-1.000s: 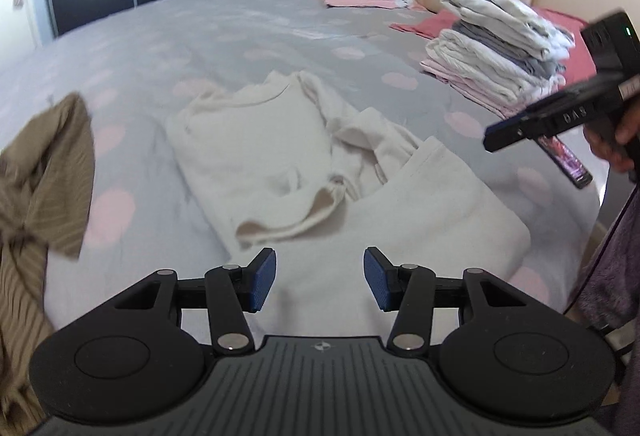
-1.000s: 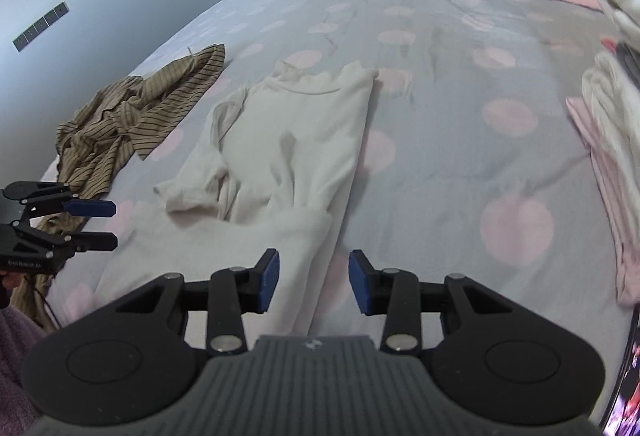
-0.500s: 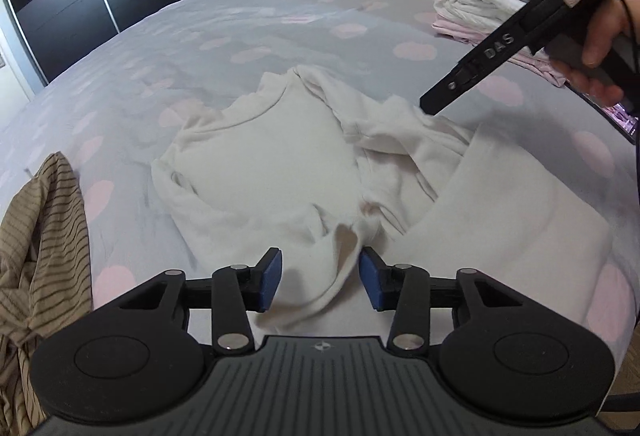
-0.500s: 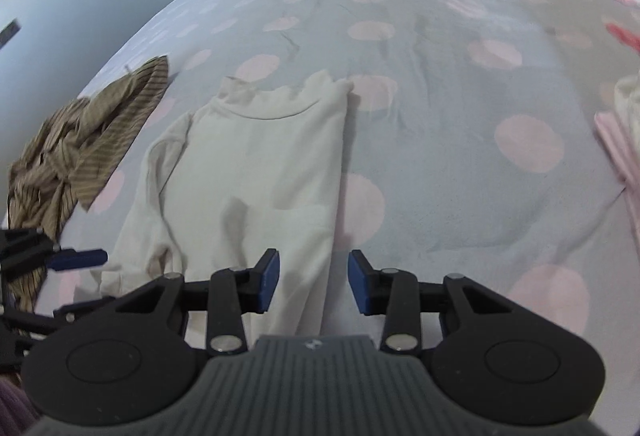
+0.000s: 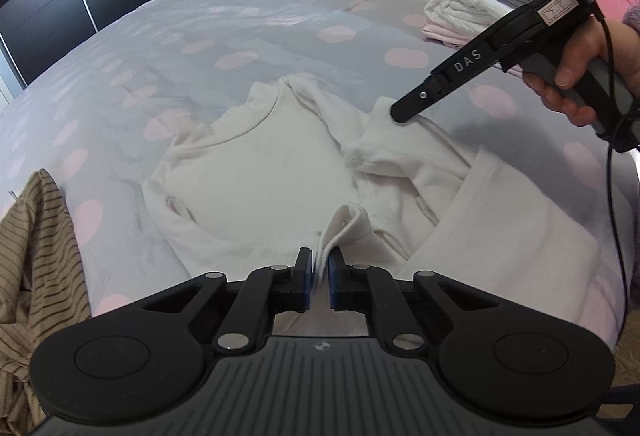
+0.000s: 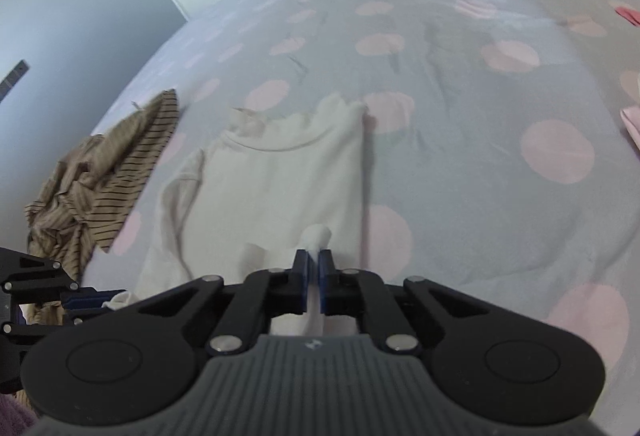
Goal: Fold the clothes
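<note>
Left wrist view: your left gripper has just closed, jaws now clamped on a bunched fold of the cream top, at that garment's near edge. Cream top lies spread on the grey bedspread with pink dots, neck end pointing away from you, one sleeve folded across its body. Your right gripper comes in from the right side of the cream top, tip down on the sleeve area, your hand wrapped round its handle. Beyond the cream top on that same side, a stack of folded clothes sits by the headboard. Brown striped garment is crumpled to the left of the cream top, apart from it.

Right wrist view: your right gripper has also just closed, jaws pinching a small peak of the cream top. Left gripper shows at the cream top's lower left, cloth at its blue pads. Brown striped garment lies left of the cream top.
</note>
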The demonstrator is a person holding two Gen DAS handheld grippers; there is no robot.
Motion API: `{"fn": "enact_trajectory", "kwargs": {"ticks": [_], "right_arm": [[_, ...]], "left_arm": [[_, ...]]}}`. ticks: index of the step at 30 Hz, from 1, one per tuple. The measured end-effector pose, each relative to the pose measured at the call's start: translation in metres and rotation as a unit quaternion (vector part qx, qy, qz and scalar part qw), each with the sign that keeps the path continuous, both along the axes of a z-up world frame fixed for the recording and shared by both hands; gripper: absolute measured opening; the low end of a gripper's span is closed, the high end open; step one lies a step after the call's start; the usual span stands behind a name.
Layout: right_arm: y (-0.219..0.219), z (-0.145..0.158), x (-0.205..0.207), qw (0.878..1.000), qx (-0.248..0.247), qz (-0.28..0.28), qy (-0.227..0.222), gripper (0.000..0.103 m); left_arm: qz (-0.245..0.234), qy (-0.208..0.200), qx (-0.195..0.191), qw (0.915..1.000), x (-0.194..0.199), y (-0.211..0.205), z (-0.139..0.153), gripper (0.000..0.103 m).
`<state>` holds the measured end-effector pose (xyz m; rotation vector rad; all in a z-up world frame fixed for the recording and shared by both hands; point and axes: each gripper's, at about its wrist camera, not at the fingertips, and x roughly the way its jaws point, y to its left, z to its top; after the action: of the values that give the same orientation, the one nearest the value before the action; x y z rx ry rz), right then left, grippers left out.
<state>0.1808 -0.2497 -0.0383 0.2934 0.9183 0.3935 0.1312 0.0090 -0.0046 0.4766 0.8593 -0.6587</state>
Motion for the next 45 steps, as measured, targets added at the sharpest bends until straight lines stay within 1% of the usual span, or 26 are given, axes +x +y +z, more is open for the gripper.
{"fn": "enact_trajectory", "kwargs": {"ticks": [2,4,7,10,12,17,21,22,25,26,27,29,32,36,38,40,42,45], "right_arm": [[0.003,0.009,-0.007,1.000,0.007,0.017,-0.014,0.006],[0.005,0.017,-0.016,0.999,0.016,0.038,-0.028,0.006],[0.006,0.026,-0.035,0.994,0.019,0.089,-0.057,0.006],[0.004,0.032,-0.056,0.988,0.020,0.132,-0.082,0.006],[-0.002,0.032,-0.070,0.984,0.021,0.153,-0.091,0.006],[-0.011,0.032,-0.103,0.972,0.012,0.213,-0.103,0.006],[-0.012,0.027,-0.121,0.963,-0.024,0.251,-0.099,0.006],[-0.012,0.025,-0.124,0.961,-0.036,0.257,-0.098,0.007],[-0.006,0.016,-0.132,0.953,-0.091,0.273,-0.095,0.013],[-0.003,0.013,-0.135,0.949,-0.108,0.279,-0.096,0.015],[-0.001,0.012,-0.137,0.946,-0.122,0.285,-0.097,0.018],[0.001,0.013,-0.142,0.941,-0.133,0.295,-0.100,0.027],[0.002,0.021,-0.150,0.937,-0.140,0.302,-0.109,0.027],[-0.003,0.033,-0.154,0.939,-0.132,0.294,-0.118,0.027],[-0.005,0.039,-0.152,0.943,-0.131,0.282,-0.120,0.027],[-0.007,0.044,-0.148,0.951,-0.134,0.254,-0.116,0.027],[-0.011,0.047,-0.139,0.962,-0.123,0.219,-0.109,0.027],[-0.016,0.049,-0.123,0.977,-0.097,0.167,-0.094,0.027]], "left_arm": [[-0.017,-0.008,0.014,0.9997,-0.015,-0.003,0.011,0.006],[-0.037,-0.014,0.038,0.9985,-0.034,-0.009,0.015,0.006],[-0.065,-0.013,0.071,0.9953,-0.060,-0.017,0.007,0.006],[-0.083,0.002,0.104,0.9912,-0.077,-0.024,-0.015,0.006],[-0.087,0.012,0.112,0.9898,-0.085,-0.026,-0.026,0.006],[-0.083,0.038,0.104,0.9904,-0.089,-0.025,-0.033,0.006],[-0.070,0.037,0.087,0.9931,-0.091,-0.022,-0.025,0.006],[-0.069,0.036,0.082,0.9936,-0.092,-0.022,-0.022,0.008],[-0.071,0.029,0.069,0.9946,-0.096,-0.024,-0.014,0.021],[-0.071,0.026,0.066,0.9949,-0.097,-0.025,-0.012,0.023],[-0.072,0.024,0.061,0.9953,-0.097,-0.026,-0.010,0.024],[-0.070,0.021,0.056,0.9958,-0.098,-0.027,-0.007,0.027],[-0.067,0.014,0.051,0.9964,-0.097,-0.030,-0.004,0.027],[-0.053,0.009,0.025,0.9983,-0.089,-0.034,0.002,0.027],[-0.037,0.004,0.009,0.9992,-0.083,-0.035,0.006,0.027],[-0.015,0.009,-0.016,0.9997,-0.073,-0.035,0.010,0.027],[0.011,0.017,-0.047,0.9987,-0.058,-0.033,0.013,0.027],[0.044,0.034,-0.097,0.9938,-0.036,-0.031,0.011,0.027]]}}
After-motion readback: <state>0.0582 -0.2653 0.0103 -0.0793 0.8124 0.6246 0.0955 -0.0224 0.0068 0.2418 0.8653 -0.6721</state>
